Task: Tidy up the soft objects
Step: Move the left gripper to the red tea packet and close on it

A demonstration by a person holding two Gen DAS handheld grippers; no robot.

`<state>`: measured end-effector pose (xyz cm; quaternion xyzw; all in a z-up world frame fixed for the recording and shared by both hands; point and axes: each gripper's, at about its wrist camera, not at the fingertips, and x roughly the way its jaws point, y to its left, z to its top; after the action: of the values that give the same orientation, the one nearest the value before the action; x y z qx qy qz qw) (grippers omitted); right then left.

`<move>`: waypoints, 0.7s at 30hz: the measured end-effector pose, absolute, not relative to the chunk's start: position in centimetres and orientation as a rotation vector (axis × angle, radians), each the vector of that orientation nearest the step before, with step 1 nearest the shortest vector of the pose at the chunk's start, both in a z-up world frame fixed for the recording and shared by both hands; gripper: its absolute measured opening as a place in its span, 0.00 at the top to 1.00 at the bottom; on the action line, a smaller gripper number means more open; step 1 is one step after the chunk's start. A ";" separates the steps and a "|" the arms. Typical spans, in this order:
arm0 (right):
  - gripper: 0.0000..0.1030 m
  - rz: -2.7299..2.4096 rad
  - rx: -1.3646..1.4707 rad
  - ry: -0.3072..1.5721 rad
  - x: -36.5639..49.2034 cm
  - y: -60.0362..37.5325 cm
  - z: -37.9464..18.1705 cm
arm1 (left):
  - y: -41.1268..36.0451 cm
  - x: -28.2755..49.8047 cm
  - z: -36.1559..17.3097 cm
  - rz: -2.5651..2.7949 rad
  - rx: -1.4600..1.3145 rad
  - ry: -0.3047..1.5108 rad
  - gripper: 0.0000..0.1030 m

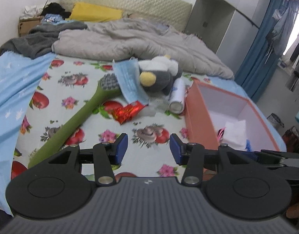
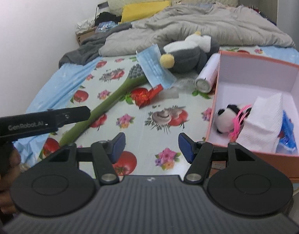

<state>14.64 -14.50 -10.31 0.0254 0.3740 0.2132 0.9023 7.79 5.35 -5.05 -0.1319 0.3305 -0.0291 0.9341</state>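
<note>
The right wrist view showed the right gripper (image 2: 151, 146) low in the middle of the frame, its blue pads (image 2: 118, 145) apart with nothing between them, only the fruit-print sheet (image 2: 130, 101) below. At the right edge sat the orange box (image 2: 213, 101), open on top, likely so soft things could be dropped in. A little panda toy (image 2: 227, 119), a white tissue (image 2: 264, 122) and something blue were already inside. In the upper middle lay the grey penguin plush (image 2: 186, 56), with a blue face mask (image 2: 155, 68) leaning on it and a white spray can (image 2: 207, 74) touching the box's wall. A green brush (image 2: 102, 109) and a red wrapper (image 2: 145, 95) lay in the middle. In the left wrist view the left gripper (image 1: 148, 149) was also apart and empty, pointing toward that pile. The plush and mask looked like the soft things left to put away.
</note>
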 end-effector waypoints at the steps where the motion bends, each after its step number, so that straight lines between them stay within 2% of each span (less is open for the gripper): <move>1: 0.39 0.442 0.063 0.784 14.8 -14.4 -10.6 | 5.5 8.1 -5.6 -0.060 -0.268 0.687 0.48; 17: 0.40 0.402 0.176 0.839 25.3 -12.1 -12.2 | 8.4 18.1 -11.0 -0.070 -0.183 0.774 0.48; 21: 0.40 0.376 0.215 0.883 28.7 -11.6 -13.3 | 8.8 21.3 -12.6 -0.098 -0.175 0.795 0.39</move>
<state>28.69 -11.55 -13.26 0.1032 0.4237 0.1803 0.8816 21.25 8.80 -12.58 -0.0851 0.3865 -0.0478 0.9171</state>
